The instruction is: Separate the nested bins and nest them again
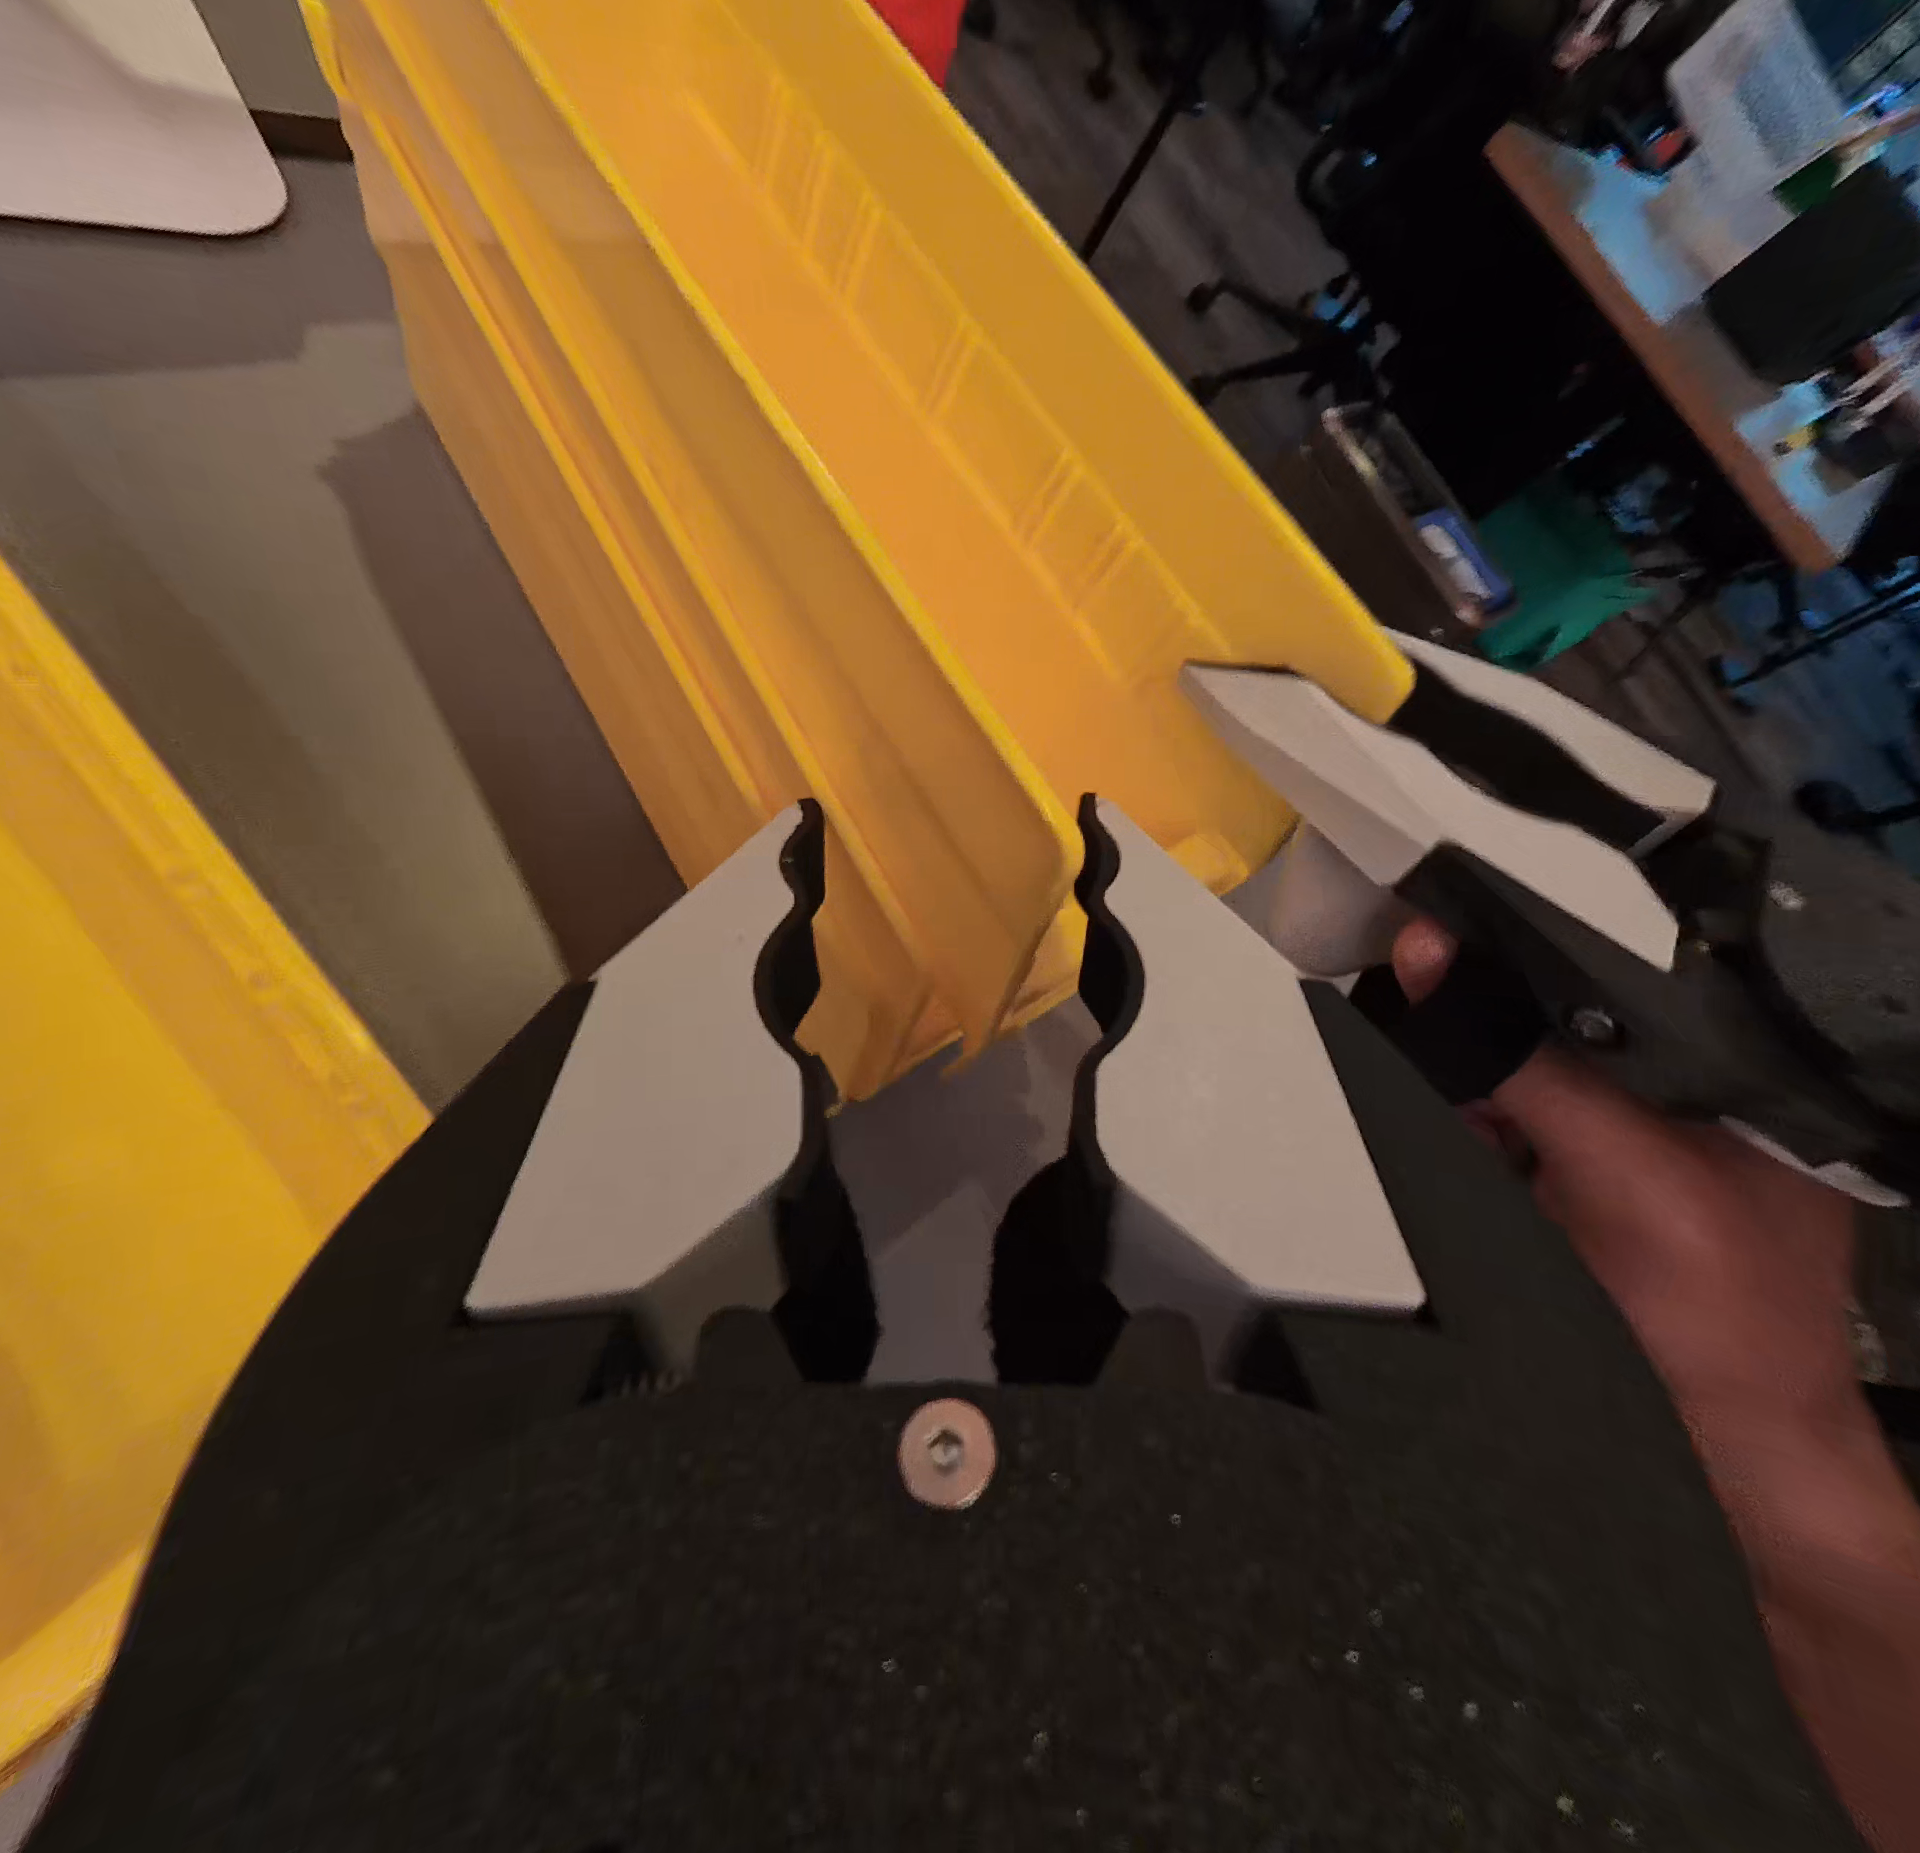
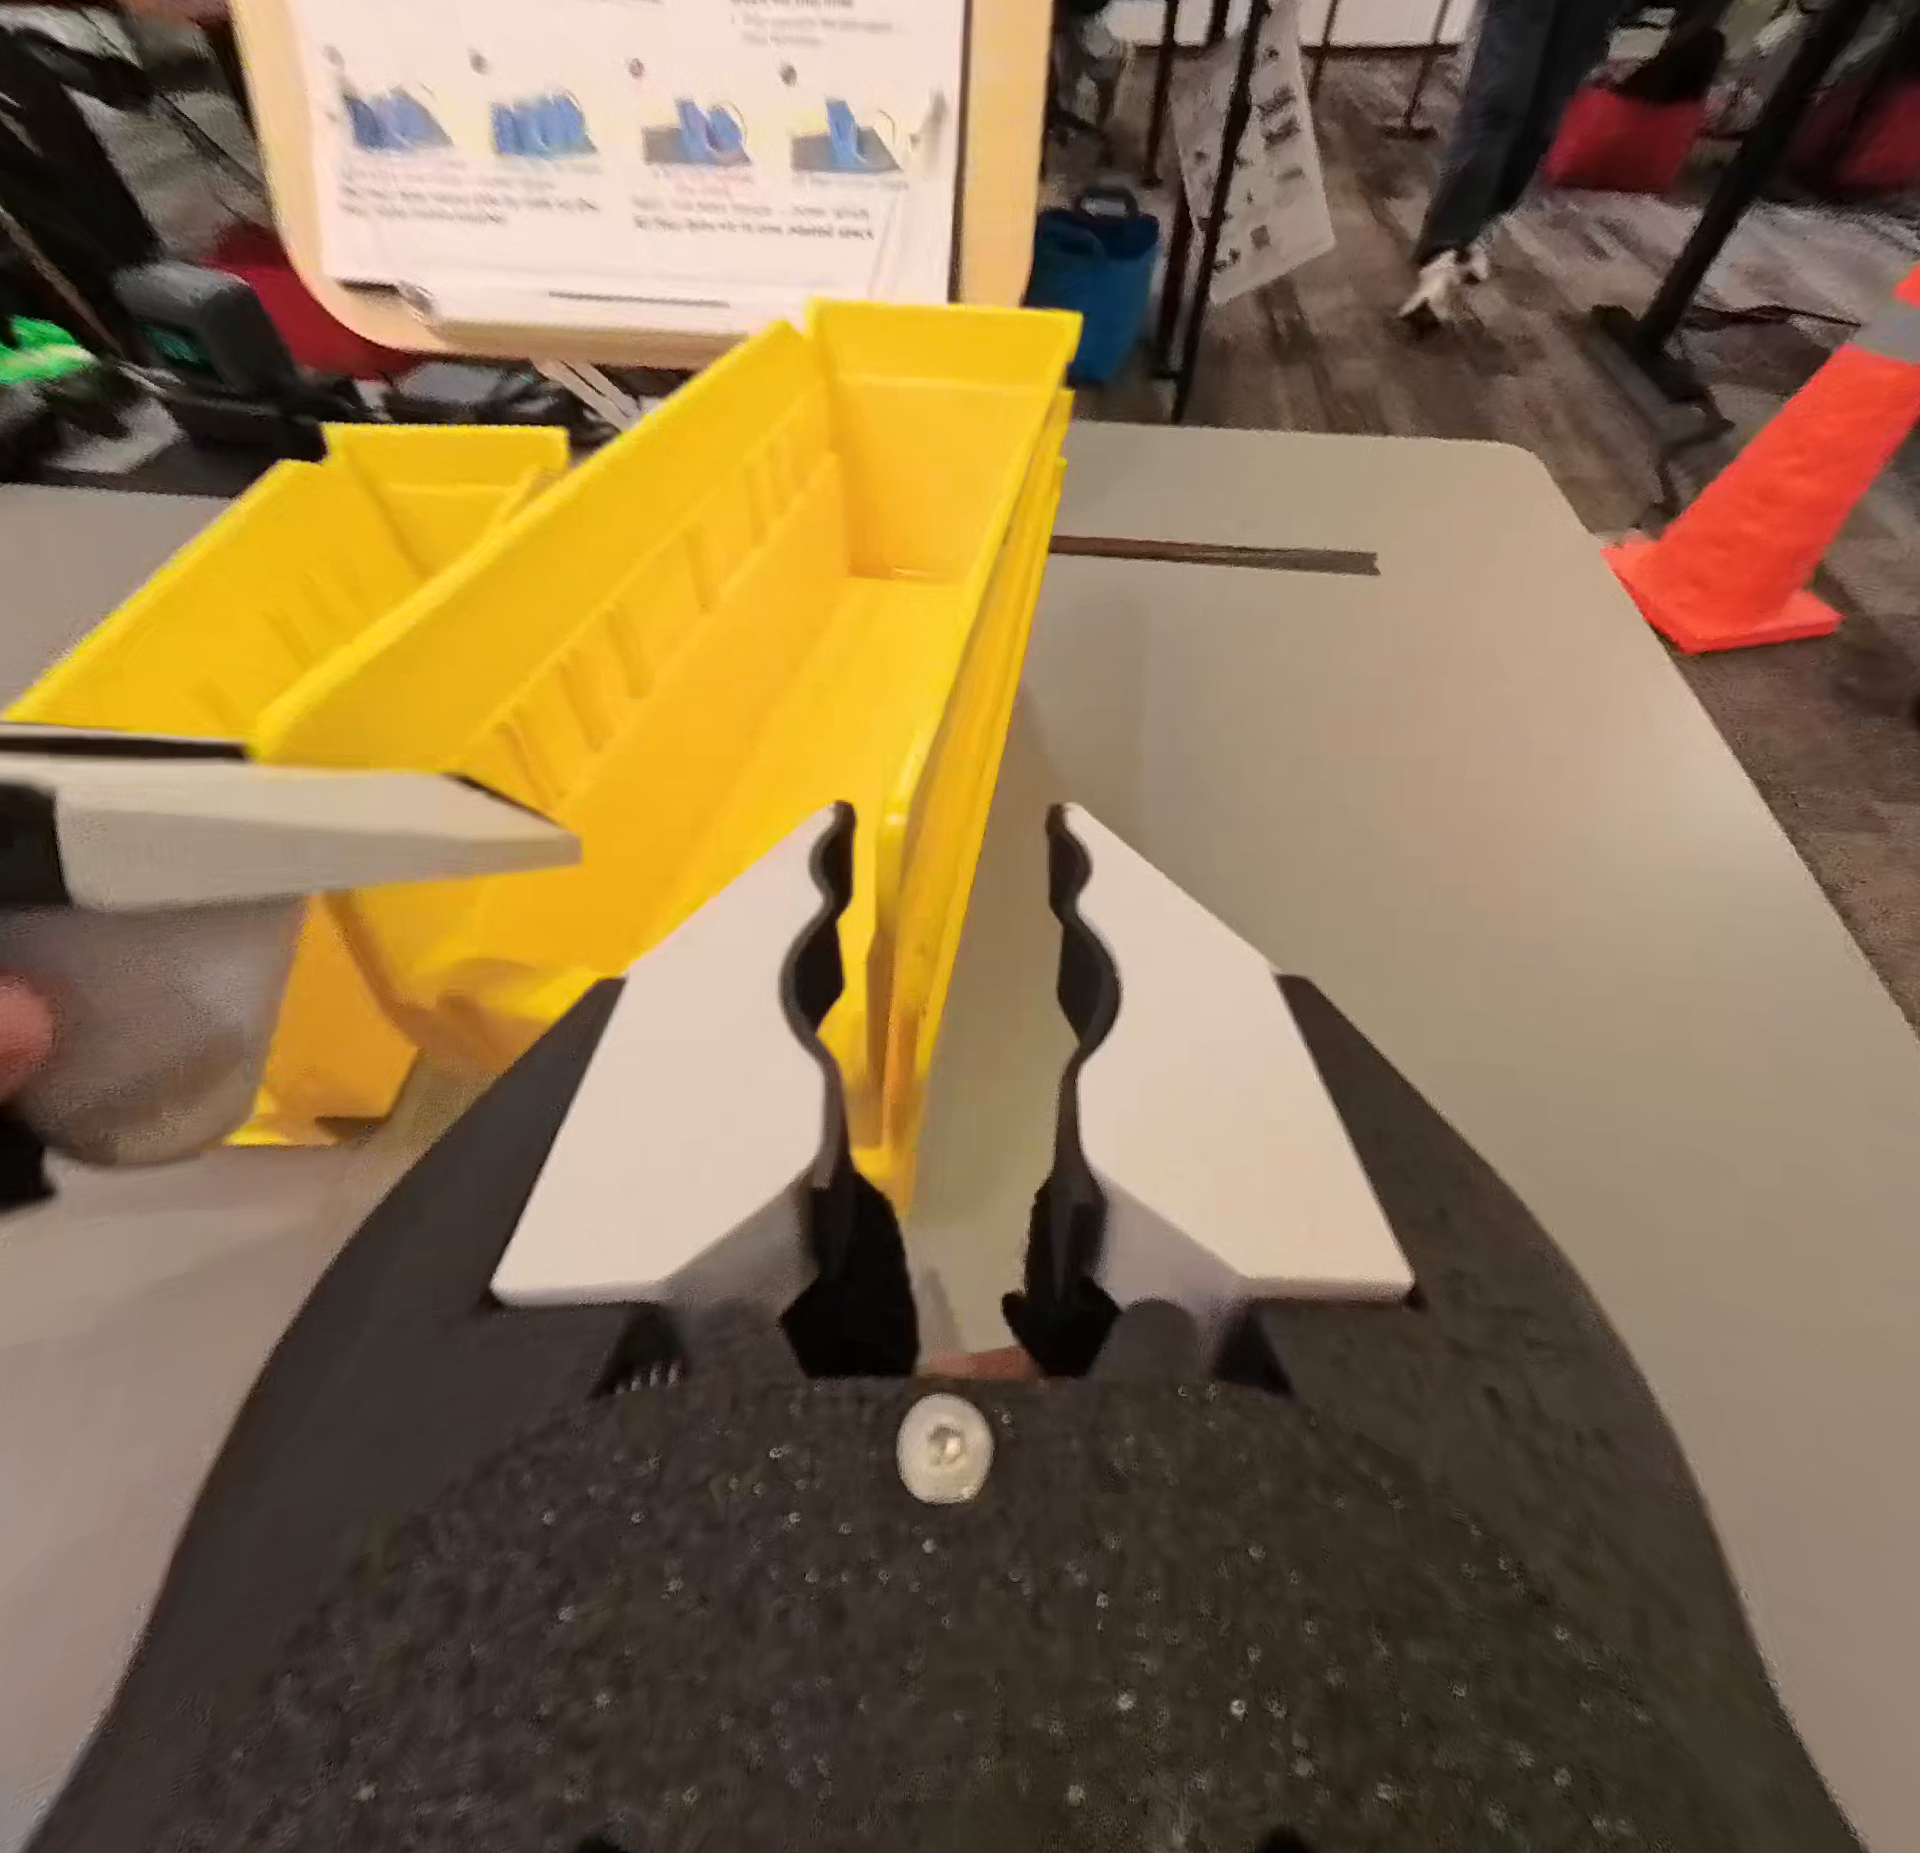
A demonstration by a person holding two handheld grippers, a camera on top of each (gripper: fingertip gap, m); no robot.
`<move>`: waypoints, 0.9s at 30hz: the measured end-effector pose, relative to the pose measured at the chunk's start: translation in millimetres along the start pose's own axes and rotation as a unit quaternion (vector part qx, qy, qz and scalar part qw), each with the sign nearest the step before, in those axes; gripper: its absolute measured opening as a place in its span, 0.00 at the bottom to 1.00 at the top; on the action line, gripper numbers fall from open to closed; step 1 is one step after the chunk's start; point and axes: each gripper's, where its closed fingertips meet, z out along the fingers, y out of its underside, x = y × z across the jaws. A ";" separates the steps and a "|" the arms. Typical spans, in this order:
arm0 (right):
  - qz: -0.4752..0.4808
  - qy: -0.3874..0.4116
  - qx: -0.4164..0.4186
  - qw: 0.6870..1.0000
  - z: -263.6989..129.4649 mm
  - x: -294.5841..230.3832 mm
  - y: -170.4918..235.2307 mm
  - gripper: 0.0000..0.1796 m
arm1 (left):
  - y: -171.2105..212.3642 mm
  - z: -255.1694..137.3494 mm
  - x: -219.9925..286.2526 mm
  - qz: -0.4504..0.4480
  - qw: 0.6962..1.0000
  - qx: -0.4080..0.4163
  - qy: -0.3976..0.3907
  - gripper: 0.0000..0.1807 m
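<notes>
A stack of nested yellow bins stands on the grey table. My left gripper is open, and its fingers straddle the layered left side walls at the stack's near end. My right gripper is open around the right side walls, with a gap of table showing beside its right finger. Each gripper shows in the other's view: the right one at the stack's far corner, the left one at the left wall of the stack. A separate yellow bin lies left of the stack and shows in the left wrist view.
A white instruction board stands behind the bins. An orange cone is on the floor off the table's right edge. A dark seam crosses the table behind the stack. A hand holds the right gripper.
</notes>
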 end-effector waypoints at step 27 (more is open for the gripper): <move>0.080 0.028 0.089 0.992 2.3 -0.2 -2.9 0.02 | -3.8 6.9 -7.0 0.126 0.973 0.121 -0.149 0.09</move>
